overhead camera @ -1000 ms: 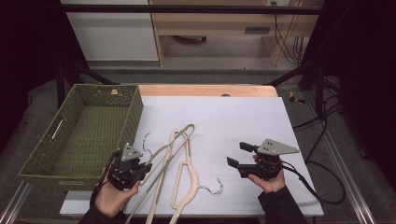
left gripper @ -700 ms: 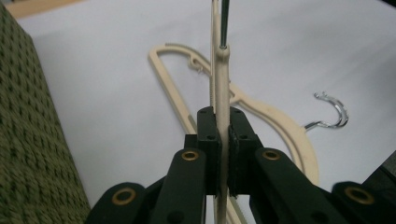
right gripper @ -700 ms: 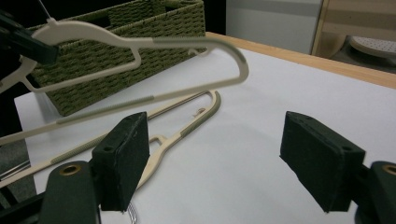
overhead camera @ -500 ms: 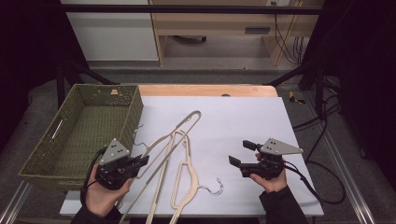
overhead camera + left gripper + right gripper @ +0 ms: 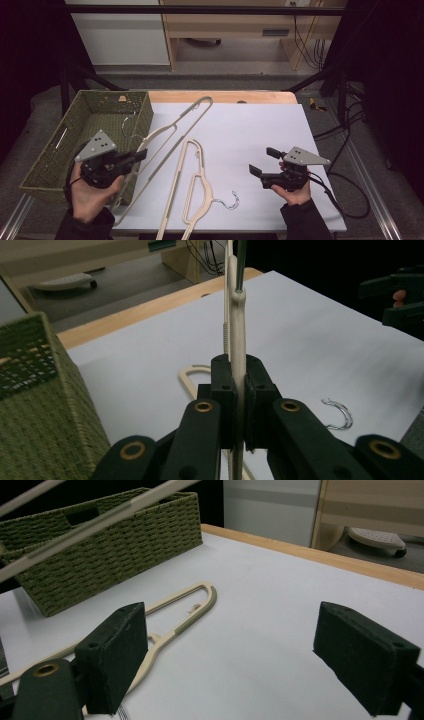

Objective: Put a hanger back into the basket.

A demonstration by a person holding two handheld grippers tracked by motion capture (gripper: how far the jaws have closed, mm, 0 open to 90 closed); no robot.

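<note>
I see the woven green rectangular basket (image 5: pixel 55 150) at the bench's (image 5: pixel 260 130) left edge. My left claw (image 5: pixel 140 154) holds one cream plastic hanger (image 5: pixel 170 127) raised beside it. A second cream hanger (image 5: pixel 195 185) lies flat mid-bench, left of my right claw (image 5: pixel 264 161).

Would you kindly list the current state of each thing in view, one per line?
left gripper: shut on the lifted hanger
lifted hanger: raised off the table, tilted toward the basket
second hanger: lying flat on the table, untouched
right gripper: open, holding nothing, above the table
wicker basket: upright at the table's left edge
</note>
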